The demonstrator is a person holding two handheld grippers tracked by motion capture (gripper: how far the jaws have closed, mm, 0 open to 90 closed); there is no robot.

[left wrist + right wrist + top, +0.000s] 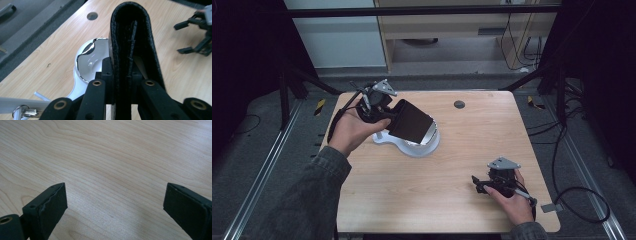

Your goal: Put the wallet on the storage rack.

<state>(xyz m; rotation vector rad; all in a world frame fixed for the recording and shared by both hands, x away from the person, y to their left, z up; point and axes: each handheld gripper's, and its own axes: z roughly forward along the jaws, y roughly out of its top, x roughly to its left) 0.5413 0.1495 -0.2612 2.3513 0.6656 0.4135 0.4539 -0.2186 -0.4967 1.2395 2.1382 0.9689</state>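
Note:
My left gripper [390, 114] is shut on a black folded leather wallet [410, 123], held tilted above the table at the back left. In the left gripper view the jaws of this gripper [121, 73] clamp the wallet [130, 35] edge-on, its folded spine pointing away. Under it lies a white round hand mirror [421, 143] [89, 60] on the wood. My right gripper [478, 183] rests low near the front right of the table [452, 200], open. In the right gripper view its jaws [115, 207] stand wide apart over bare wood.
A round cable hole [459, 104] [92, 15] sits near the table's back edge. A key ring [25, 112] shows by the mirror's handle at the lower left of the left gripper view. Cables [582, 200] trail on the floor to the right. The right gripper [197, 35] shows far off.

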